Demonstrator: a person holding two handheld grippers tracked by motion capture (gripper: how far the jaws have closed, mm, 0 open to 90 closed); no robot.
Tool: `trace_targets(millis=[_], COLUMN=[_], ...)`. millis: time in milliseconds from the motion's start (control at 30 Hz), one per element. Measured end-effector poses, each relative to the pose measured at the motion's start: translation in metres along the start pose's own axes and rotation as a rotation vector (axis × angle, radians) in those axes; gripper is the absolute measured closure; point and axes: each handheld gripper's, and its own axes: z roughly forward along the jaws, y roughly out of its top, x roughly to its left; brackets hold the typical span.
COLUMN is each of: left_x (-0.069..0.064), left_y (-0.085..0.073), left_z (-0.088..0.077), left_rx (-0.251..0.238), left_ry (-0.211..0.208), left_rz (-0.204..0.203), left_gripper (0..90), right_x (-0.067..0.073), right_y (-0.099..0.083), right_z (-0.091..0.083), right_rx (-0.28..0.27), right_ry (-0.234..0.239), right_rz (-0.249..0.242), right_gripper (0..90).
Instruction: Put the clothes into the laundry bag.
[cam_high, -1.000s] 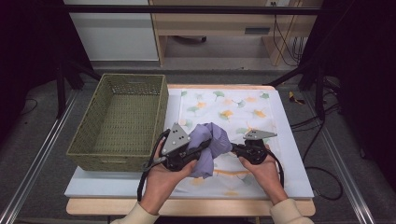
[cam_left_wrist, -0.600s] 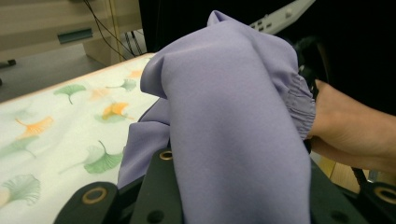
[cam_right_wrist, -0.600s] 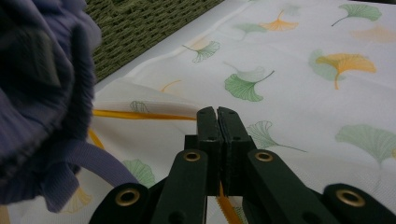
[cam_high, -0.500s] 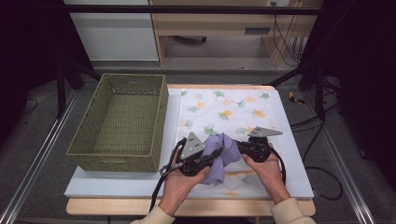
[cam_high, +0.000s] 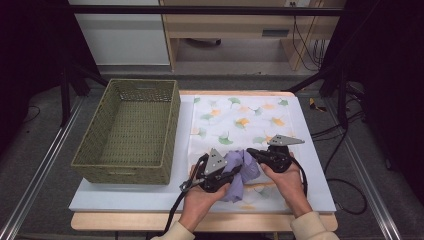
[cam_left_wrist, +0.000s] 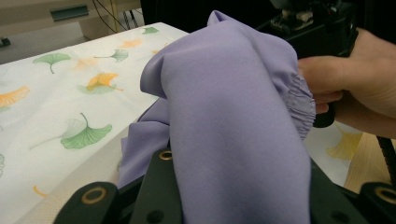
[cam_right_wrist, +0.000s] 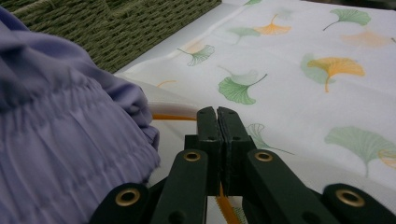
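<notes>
High view has the purple cloth (cam_high: 240, 175) bunched up at the table's near edge, about 6 o'clock on the leaf-print mat (cam_high: 240, 117). Left gripper (cam_high: 231, 175) is clamped on it; right gripper (cam_high: 251, 152) sits pinched fully closed, touching the cloth's 2 o'clock side.

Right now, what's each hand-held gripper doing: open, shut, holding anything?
Left hand-held gripper: closed on the purple cloth, which drapes over its jaws.
Right hand-held gripper: shut, jaws pressed together with nothing seen between them; the cloth lies beside it.
</notes>
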Motion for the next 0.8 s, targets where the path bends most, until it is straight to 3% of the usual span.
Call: trace_targets(millis=[200,433,567,800], left_x=[-0.006,-0.009,-0.009,-0.012], left_y=[-0.002,-0.007,-0.012,-0.013], left_z=[0.008,0.016,0.021,0.028], left_rx=[0.017,0.026,0.036,0.056], left_ry=[0.006,0.002,0.017,0.028], left_rz=[0.019,0.017,-0.004,0.005], left_gripper=[71.6,71.6,71.5,71.5], right_x=[-0.001,-0.003,-0.003,-0.003], right_y=[0.003,0.007,0.01,0.015], right_z=[-0.004,-0.009,-0.01,-0.012], right_rx=[-0.026,-0.048,-0.051,-0.058], right_ry=[-0.004,-0.015,-0.023,-0.034], right_rz=[0.01,0.012,0.015,-0.004], right_gripper=[88.9,89.0,88.9,89.0])
